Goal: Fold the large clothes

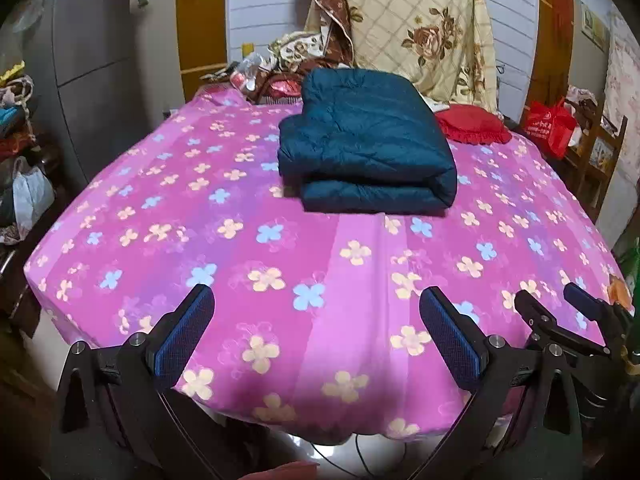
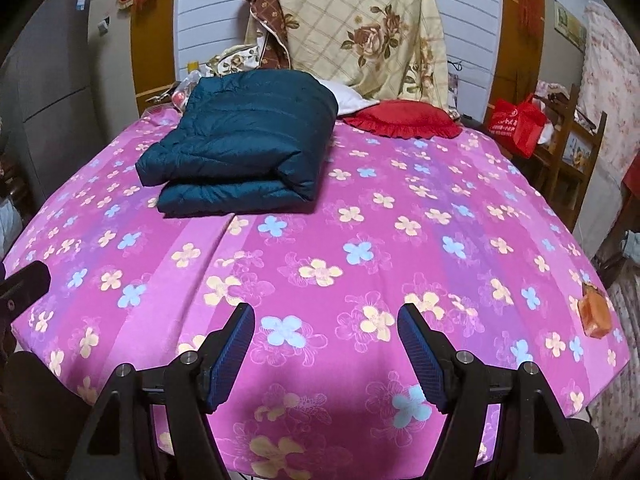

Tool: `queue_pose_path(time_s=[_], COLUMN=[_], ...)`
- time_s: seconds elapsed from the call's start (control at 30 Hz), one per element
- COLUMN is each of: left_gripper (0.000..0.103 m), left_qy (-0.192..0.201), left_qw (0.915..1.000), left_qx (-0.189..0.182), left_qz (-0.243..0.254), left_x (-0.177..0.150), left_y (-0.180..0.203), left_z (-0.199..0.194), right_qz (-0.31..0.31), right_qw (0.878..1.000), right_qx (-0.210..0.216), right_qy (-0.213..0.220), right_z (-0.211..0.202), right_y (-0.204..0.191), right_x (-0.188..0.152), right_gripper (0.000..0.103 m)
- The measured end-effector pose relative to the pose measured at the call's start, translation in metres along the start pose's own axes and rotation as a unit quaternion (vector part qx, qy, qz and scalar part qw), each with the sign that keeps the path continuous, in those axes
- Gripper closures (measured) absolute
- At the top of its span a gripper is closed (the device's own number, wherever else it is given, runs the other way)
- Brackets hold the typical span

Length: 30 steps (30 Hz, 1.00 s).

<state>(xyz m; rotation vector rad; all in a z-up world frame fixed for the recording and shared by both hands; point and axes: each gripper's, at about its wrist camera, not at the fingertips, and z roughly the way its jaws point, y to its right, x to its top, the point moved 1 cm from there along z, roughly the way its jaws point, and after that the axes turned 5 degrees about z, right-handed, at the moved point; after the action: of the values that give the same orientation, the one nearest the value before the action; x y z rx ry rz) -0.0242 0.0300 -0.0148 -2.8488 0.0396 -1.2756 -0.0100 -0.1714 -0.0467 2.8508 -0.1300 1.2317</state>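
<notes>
Both the left gripper [image 1: 316,312] and right gripper [image 2: 326,330] are held spread and empty at six o'clock, since the jacket [image 1: 366,142] is judged already folded.

- A dark teal quilted jacket [image 2: 244,140], folded into a thick stack, lies upper left of centre on the pink flower-print bed sheet [image 2: 400,240].
- The right claw [image 2: 326,320], bottom centre, hovers with blue pads spread apart, holding nothing.
- A red frilled cushion [image 2: 404,122] lies just right of the jacket.

Black fingers [image 1: 182,336], blue textured pads [image 2: 234,354]
</notes>
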Motion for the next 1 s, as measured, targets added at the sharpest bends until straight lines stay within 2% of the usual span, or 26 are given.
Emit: queue_pose_path(time_s=[1.0], left_gripper=[0.0], left_qy=[-0.033], left_qw=[0.9992], left_qx=[0.006], left_qz=[0.019], left_x=[-0.008], left_y=[0.007], left_z=[0.017], right_qz=[-0.01], right_qw=[1.0], right_qx=[-0.002], right_qy=[-0.01], right_z=[0.007], right_y=[-0.006], right_x=[-0.005], right_gripper=[0.031])
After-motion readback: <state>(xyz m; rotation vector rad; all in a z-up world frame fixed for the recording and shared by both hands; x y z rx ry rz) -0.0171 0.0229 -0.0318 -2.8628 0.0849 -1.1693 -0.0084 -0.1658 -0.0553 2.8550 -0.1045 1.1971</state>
